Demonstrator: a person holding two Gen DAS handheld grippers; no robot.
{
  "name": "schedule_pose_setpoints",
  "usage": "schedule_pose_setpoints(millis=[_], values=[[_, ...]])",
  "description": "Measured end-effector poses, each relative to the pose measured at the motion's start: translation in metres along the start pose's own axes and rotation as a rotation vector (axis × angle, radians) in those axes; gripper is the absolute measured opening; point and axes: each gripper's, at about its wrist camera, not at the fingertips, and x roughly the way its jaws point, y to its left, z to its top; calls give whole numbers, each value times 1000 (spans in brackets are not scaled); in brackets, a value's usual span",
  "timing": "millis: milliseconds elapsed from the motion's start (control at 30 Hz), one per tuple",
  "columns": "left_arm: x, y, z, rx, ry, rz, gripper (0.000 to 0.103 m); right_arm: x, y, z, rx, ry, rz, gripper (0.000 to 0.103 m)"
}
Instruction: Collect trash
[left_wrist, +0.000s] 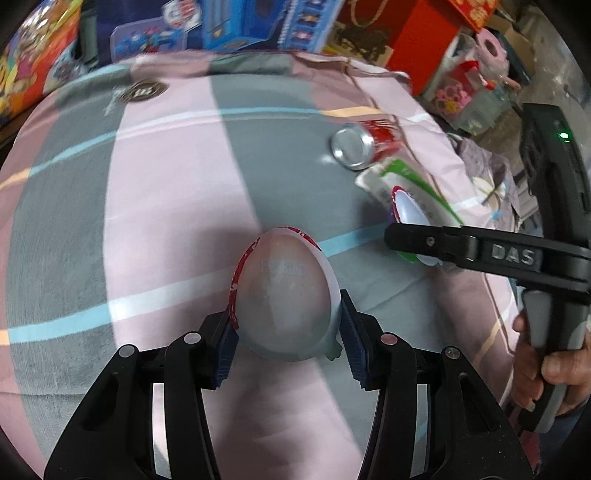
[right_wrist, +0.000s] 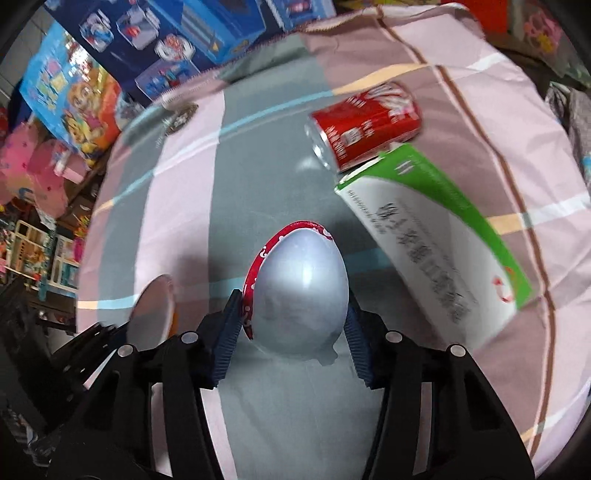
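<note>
My left gripper (left_wrist: 286, 314) is shut on a white cup with a red rim (left_wrist: 284, 288), its blue pads squeezing it into an oval above the bed. My right gripper (right_wrist: 293, 306) is shut on a second cup of the same kind (right_wrist: 301, 291). In the left wrist view the right gripper (left_wrist: 402, 236) reaches in from the right with its cup (left_wrist: 410, 208). The left gripper's cup (right_wrist: 153, 314) shows at lower left in the right wrist view. A red can (right_wrist: 365, 125) lies on its side, touching a green and white carton (right_wrist: 436, 236).
A pink and grey striped sheet (left_wrist: 166, 206) covers the bed. Stacked toy boxes (right_wrist: 147, 55) line its far side and left. Red boxes and clutter (left_wrist: 424, 44) stand at the back right. A hand (left_wrist: 546, 369) grips the right gripper's handle.
</note>
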Motion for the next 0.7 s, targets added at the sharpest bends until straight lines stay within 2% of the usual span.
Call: schedule_pose_setpoints(millis=[167,367,567,700], values=[[-1,-34,8,51,-2,-9,51,-36,-24,-9,38,-52,31,51],[0,-89,14,135,-4,-20,51,-72,-73,-25,106,-104,38,51],[6,-148,16,219,12,-45,51,-105,-131,-49,204,-166,47,51],[11,-193,18,288,28,-79,51,-136,-183,-70,292,-248,33,51]])
